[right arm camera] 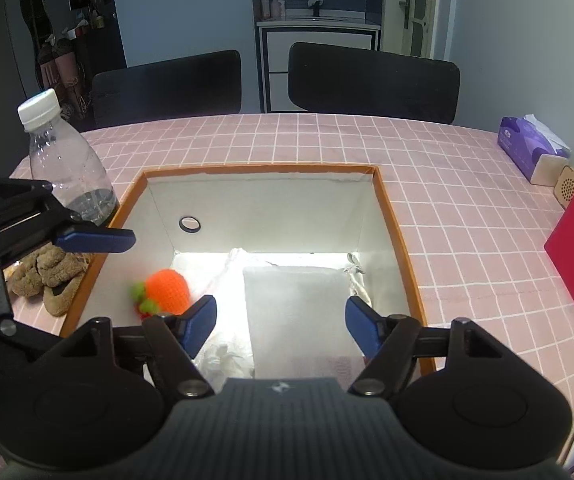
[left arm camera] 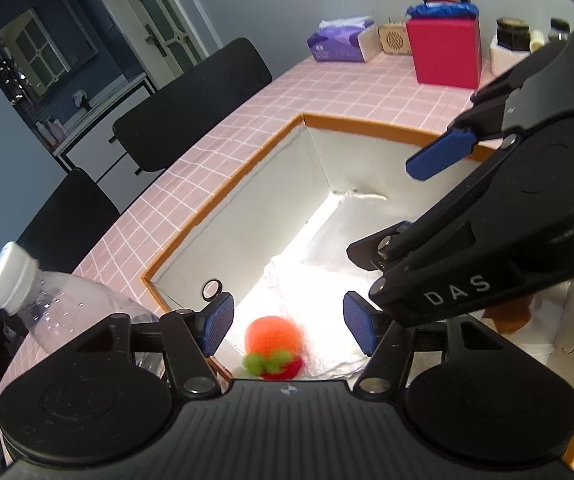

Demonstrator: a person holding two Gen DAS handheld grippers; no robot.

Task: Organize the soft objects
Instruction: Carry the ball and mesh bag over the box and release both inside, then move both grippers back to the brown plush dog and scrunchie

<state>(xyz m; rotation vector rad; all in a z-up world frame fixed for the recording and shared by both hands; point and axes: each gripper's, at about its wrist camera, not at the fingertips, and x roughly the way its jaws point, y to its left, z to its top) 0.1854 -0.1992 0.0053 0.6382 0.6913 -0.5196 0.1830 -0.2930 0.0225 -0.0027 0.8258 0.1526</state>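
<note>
A clear plastic bottle (right arm camera: 67,168) is seen standing on the pink-checked desk (right arm camera: 447,200), just beside the left wall of the orange-rimmed box (right arm camera: 391,208). A brown plush toy (right arm camera: 47,276) is laid outside that wall. The left tool (left arm camera: 289,322) is held with its jaws apart above the orange knitted toy (right arm camera: 167,290) on the box floor. A white cloth pouch (right arm camera: 299,304) is laid further right, beneath the right tool (right arm camera: 281,322), whose jaws are likewise apart and grip nothing.
</note>
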